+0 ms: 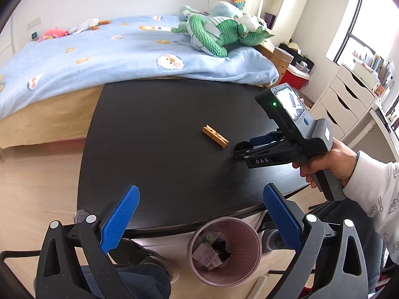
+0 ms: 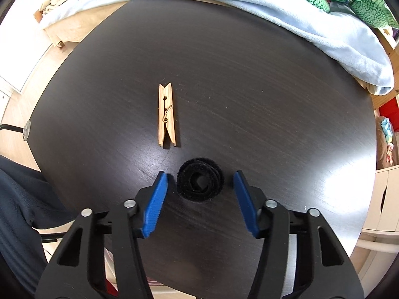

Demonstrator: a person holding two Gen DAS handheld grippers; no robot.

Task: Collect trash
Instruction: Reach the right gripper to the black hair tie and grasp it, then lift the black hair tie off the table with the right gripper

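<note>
A rolled black fuzzy strap (image 2: 200,183) lies on the dark round table (image 2: 249,87). My right gripper (image 2: 200,178) points down over the strap with a blue pad on either side of it, and a small gap shows on both sides, so it is open. In the left wrist view the right gripper (image 1: 245,148) rests low on the table, held by a hand. A wooden clothespin (image 2: 167,115) lies just beyond the strap. My left gripper (image 1: 200,189) is open and holds nothing, above the table's near edge. Below it stands a pink bin (image 1: 244,234) with scraps inside.
A bed with a blue blanket (image 1: 99,57) and a green plush toy (image 1: 214,35) borders the table's far side. White drawers (image 1: 344,99) stand at the right. A chair and a person's dark-trousered legs (image 1: 139,281) are beside the bin on the wooden floor.
</note>
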